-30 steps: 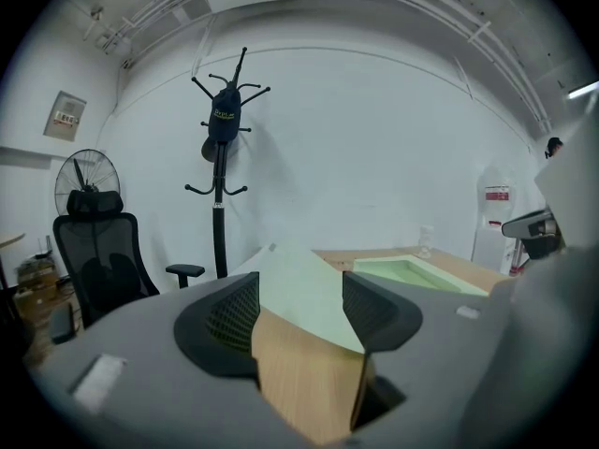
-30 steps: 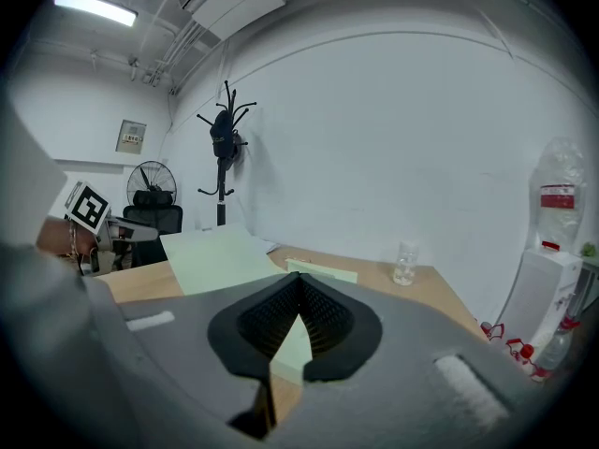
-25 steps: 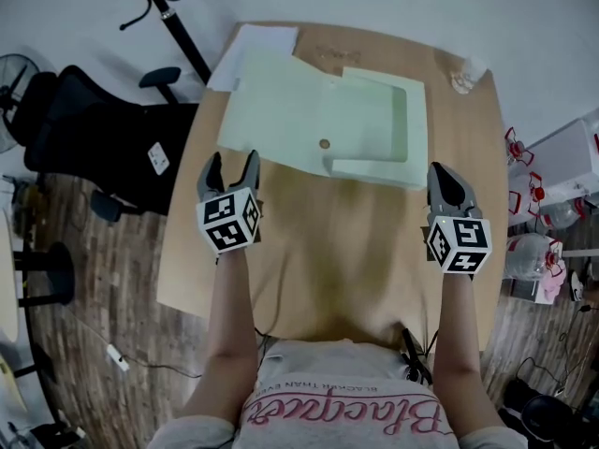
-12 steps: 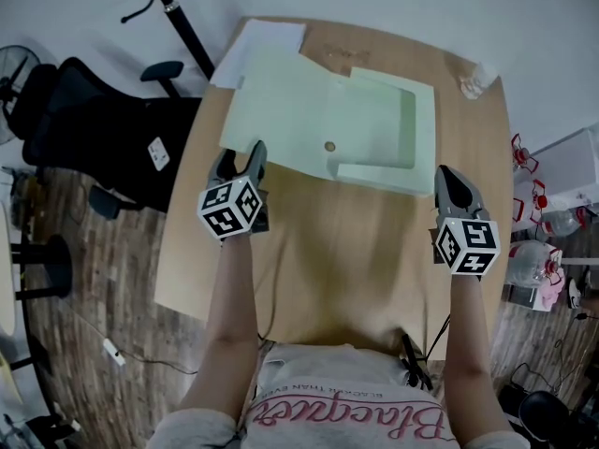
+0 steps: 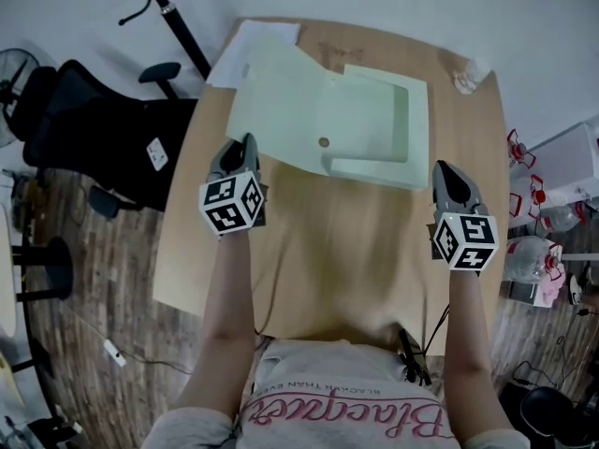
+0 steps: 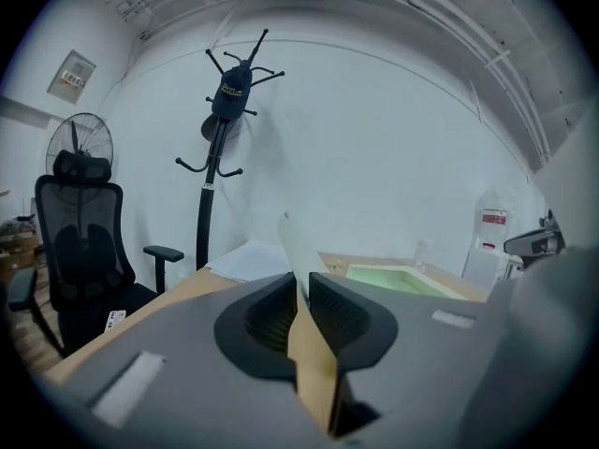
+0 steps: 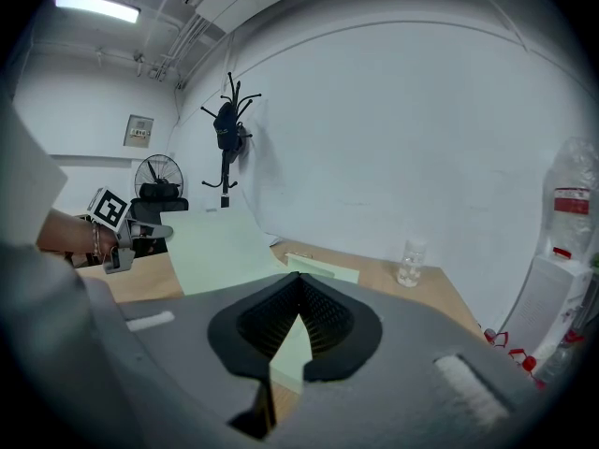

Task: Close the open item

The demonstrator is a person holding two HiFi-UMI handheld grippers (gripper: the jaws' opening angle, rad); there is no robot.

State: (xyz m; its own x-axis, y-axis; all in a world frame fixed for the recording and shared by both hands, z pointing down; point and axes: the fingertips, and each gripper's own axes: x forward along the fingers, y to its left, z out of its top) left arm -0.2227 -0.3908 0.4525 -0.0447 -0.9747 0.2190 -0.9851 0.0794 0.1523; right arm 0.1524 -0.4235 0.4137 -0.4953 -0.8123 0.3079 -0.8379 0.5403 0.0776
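Top-down head view of a wooden desk w/ a pale-green box file lying open across its far half: shallow tray toward the right edge, its lid spread toward the left edge. The person's forearms reach in from the near edge, each w/ a hand-held gripper. The left hand-held gripper is at the lid's near-left corner. Its jaws have just been closing & now pinch the thin lid edge, which stands up between them in the left gripper view; the right gripper view shows that side of the lid raised off the desk. The right hand-held gripper sits just beside the tray's near-right corner, jaws together at the tips, nothing held; can't tell if it touches the tray. White paper pokes out from under the lid at the far-left corner. A small clear bottle stands near the far-right corner. Beyond the desk's left edge: black office chair & coat stand
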